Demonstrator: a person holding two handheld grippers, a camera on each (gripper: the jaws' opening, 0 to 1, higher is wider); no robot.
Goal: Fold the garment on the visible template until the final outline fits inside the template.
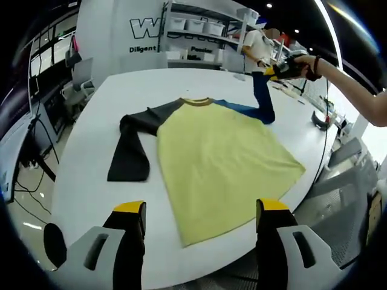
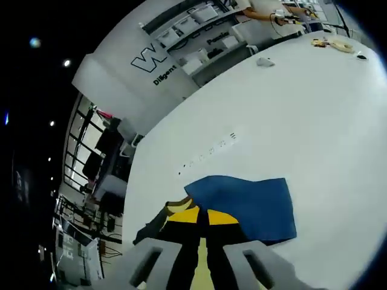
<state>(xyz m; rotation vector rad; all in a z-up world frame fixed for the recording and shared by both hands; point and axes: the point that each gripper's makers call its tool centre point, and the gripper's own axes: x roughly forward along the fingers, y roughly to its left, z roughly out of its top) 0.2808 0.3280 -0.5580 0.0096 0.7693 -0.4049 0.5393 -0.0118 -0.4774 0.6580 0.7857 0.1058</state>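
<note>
A yellow shirt (image 1: 224, 160) lies flat on the white table (image 1: 91, 163), its collar on the far side. Its dark sleeve (image 1: 130, 148) is spread out to the left. The blue sleeve (image 1: 263, 96) rises off the table at the shirt's far right, and my right gripper (image 1: 277, 72), held by a hand, is shut on its end. In the right gripper view the jaws of the right gripper (image 2: 204, 216) are pressed together, with the blue sleeve (image 2: 248, 202) hanging beyond them. My left gripper (image 1: 201, 208) stands open, above the shirt's near hem and touching nothing.
The table's near edge (image 1: 199, 275) runs just under my left gripper. Faint small marks (image 2: 211, 148) dot the tabletop beyond the blue sleeve. Small items (image 2: 329, 42) lie at the table's far end. A person (image 1: 260, 45) stands by shelves of boxes (image 1: 199, 27) behind the table.
</note>
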